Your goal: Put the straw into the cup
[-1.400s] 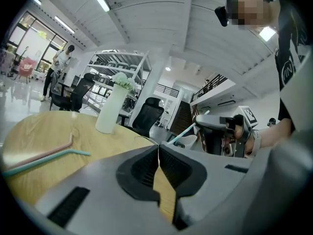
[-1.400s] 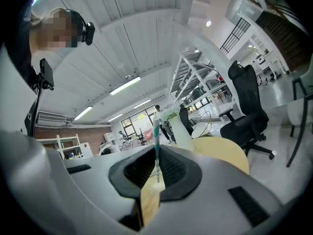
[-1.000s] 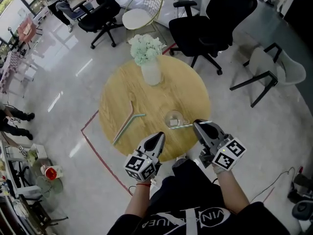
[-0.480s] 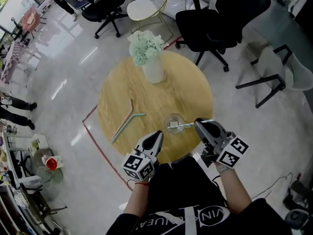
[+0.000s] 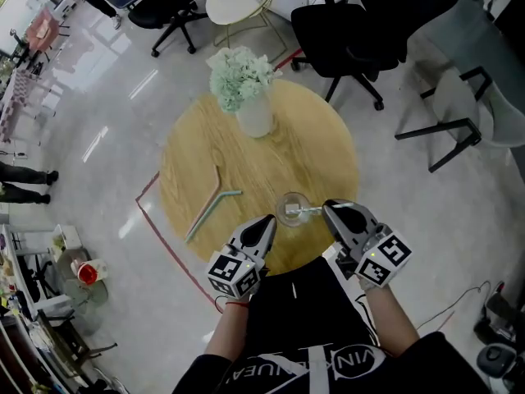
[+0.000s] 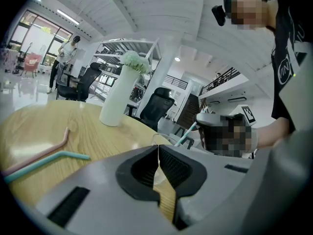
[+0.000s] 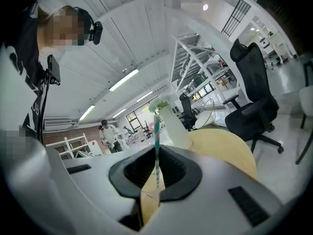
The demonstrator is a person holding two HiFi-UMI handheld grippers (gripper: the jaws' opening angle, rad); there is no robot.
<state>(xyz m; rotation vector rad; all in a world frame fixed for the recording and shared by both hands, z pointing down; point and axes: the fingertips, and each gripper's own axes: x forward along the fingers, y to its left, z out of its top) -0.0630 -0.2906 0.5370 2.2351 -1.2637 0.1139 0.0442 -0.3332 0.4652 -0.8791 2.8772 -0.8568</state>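
A clear glass cup (image 5: 290, 209) stands near the front edge of the round wooden table (image 5: 303, 146). My right gripper (image 5: 328, 209) is shut on a teal-and-white striped straw (image 5: 308, 212); the straw's free end reaches left to the cup's rim. In the right gripper view the straw (image 7: 156, 146) stands upright between the pads of the right gripper (image 7: 156, 163). My left gripper (image 5: 269, 220) hovers just left of the cup, its jaws shut with nothing in them. The left gripper view shows the left gripper (image 6: 158, 153), the cup (image 6: 164, 140) and the held straw (image 6: 186, 133) slanting above it.
A pink straw (image 5: 215, 189) and a teal straw (image 5: 230, 194) lie on the table's left side. A white vase (image 5: 254, 117) with pale flowers stands at the far edge. Black office chairs (image 5: 336, 31) and a wire chair (image 5: 234, 2) ring the table.
Both grippers have eased forward and a little lower over the table's front edge. The left one is nearer the cup. The straw stays gripped, with its tip at the cup.
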